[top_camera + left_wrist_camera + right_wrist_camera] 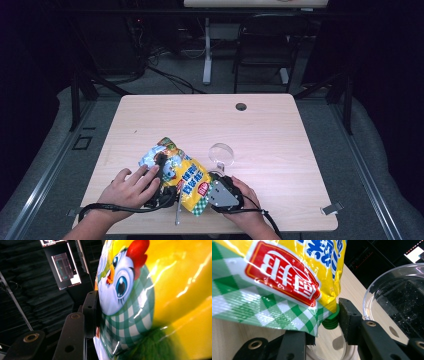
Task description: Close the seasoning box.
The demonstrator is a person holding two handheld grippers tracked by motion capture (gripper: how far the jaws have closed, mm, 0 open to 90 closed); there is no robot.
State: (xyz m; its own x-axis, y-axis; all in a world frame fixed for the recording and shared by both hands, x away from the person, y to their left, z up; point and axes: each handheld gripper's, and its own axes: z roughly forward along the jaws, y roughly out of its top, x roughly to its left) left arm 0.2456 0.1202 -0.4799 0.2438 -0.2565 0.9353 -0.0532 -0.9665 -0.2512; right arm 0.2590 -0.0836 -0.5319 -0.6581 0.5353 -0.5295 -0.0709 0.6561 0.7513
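Note:
A yellow pouch (186, 176) printed with a cartoon chicken and green checks stands tilted near the table's front edge. My left gripper (163, 164) grips its upper part. In the left gripper view one pad (91, 311) presses the chicken print (125, 290), and the other jaw is hidden behind the pouch. My right gripper (214, 176) is at the pouch's lower right corner. In the right gripper view (327, 325) the pouch's green screw cap (331, 321) sits between the jaws. The right pad touches it, while the left jaw stands apart under the checked corner.
A clear round dish (221, 152) (397, 297) stands just behind the right gripper. A thin metal piece (176, 215) lies at the front edge, with a small clip (330, 207) at the front right corner. The table (200, 120) has a cable hole (241, 106) at the back.

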